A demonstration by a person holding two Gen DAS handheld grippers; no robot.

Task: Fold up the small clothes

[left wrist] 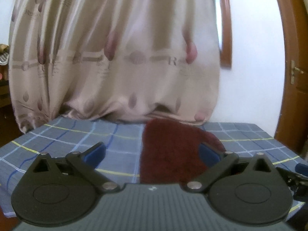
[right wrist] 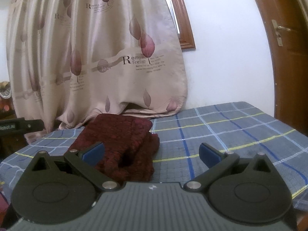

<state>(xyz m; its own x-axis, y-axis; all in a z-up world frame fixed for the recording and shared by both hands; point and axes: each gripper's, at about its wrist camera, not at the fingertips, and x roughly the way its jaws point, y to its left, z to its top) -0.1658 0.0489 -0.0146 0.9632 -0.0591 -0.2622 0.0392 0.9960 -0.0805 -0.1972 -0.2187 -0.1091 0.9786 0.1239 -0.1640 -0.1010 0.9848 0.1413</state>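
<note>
— One piece only: a dark maroon, fuzzy knitted garment (right wrist: 123,148) is lying on the blue plaid cloth-covered tabletop (right wrist: 231,134), toward its far edge, just in front of the beige leaf-printed curtain (right wrist: 100,57).

— Is it folded yet?

— Partly, I'm judging. It is sitting in a thick bundle with layers stacked, and a dark opening, perhaps a cuff or sleeve, is showing at its near end.

— And the tongs?

— Both are standing wide and holding nothing. The left gripper (left wrist: 152,152) is hovering with the garment (left wrist: 173,154) running between its blue pads (left wrist: 96,152), nearer the right one. The right gripper (right wrist: 152,152) is pointing past the bundle's right side, with its left pad (right wrist: 94,153) crossing in front of the knit; whether it is touching, I cannot tell.

— How is it going to handle?

— Light, soft and floppy, I'm guessing; the nap looks grippy rather than slippery, and nothing about it seems fragile. It is likely to sag and unfold if lifted by a single layer.

— So where to take hold?

— I'm leaning toward pinching the near edge through all the layers, one gripper at each near corner.
</note>
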